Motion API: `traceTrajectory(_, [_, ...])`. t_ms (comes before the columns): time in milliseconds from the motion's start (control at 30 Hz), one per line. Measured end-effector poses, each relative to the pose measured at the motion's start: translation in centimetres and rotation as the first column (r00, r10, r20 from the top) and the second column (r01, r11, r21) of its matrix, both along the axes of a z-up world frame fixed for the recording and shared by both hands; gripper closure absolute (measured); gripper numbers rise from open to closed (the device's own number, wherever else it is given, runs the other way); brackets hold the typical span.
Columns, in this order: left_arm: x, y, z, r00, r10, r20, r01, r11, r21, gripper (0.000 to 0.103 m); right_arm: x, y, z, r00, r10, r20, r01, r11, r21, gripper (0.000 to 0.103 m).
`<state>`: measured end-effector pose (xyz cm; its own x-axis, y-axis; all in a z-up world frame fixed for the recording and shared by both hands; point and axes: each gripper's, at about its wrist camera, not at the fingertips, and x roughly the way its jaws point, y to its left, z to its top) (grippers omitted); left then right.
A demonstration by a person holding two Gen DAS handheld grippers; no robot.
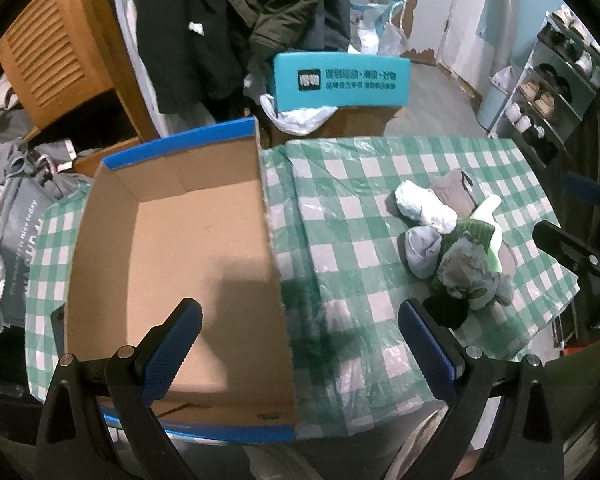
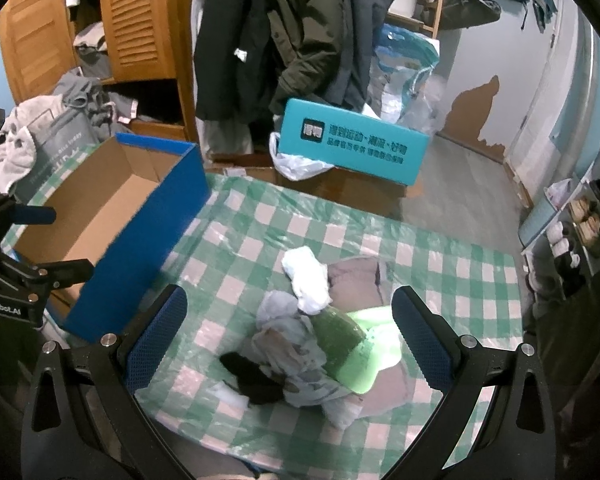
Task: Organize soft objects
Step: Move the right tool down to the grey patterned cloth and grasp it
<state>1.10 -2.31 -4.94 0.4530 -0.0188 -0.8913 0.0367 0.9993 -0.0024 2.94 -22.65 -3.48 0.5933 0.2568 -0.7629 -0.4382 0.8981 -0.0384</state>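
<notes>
Your right gripper [image 2: 290, 334] hangs over the sock pile [image 2: 308, 340] on the bench [image 2: 440, 280], fingers [image 2: 420, 332] wide apart, the pile lying between and below them, untouched. Your left gripper [image 1: 300, 344] has its fingers [image 1: 172, 344] spread too, straddling the right wall of the empty box [image 1: 180, 248]; the pile sits well right of it.
</notes>
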Motion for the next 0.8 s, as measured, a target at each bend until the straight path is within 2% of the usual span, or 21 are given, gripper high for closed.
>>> traceTrajectory(400, [1.4,-3.0,-2.3,0.997,-0.047,-0.062,0.047,0.999,-0.007,0.003,1.1,-2.1,-2.3,0.996,-0.028,-0.08,0.026,0.999,-0.026,0.002])
traceTrajectory(800, [2.8,-5.4,-5.5,0.988,-0.07,-0.14,0.071,0.997,-0.001,0.003,2.1,-3.3,-6.4,0.982,-0.029,-0.185,0.02,0.998,-0.054,0.002])
